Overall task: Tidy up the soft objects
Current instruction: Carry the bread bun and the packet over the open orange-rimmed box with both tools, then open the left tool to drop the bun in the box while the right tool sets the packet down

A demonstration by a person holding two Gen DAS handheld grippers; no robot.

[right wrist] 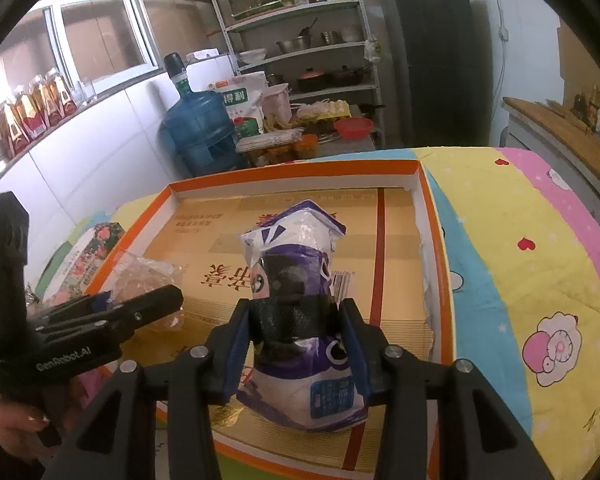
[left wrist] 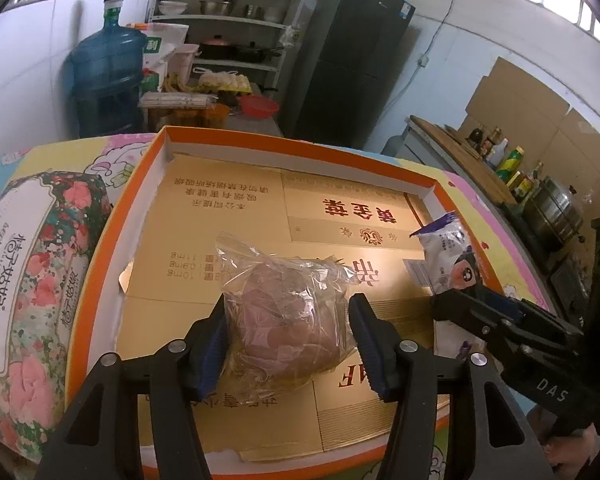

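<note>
- My left gripper (left wrist: 288,344) is matt black plastic, with ribbed blue pads and small bright metal pins at the joints.
- Between those pads sits a clear plastic bag (left wrist: 284,304), thin, crinkled and glossy.
- My right gripper (right wrist: 296,344) has the same matt black plastic and blue pads.
- It straddles a white and purple packet (right wrist: 300,320) of shiny, creased plastic film.
- The orange tray (left wrist: 292,144) looks like smooth card, white inside its walls.
- Its lining (left wrist: 228,200) is flattened gold cardboard with a metallic sheen.
- The tablecloth (right wrist: 520,248) looks like soft, matt printed cloth.
- The floral box (left wrist: 40,264) looks like printed card with a slight gloss.
</note>
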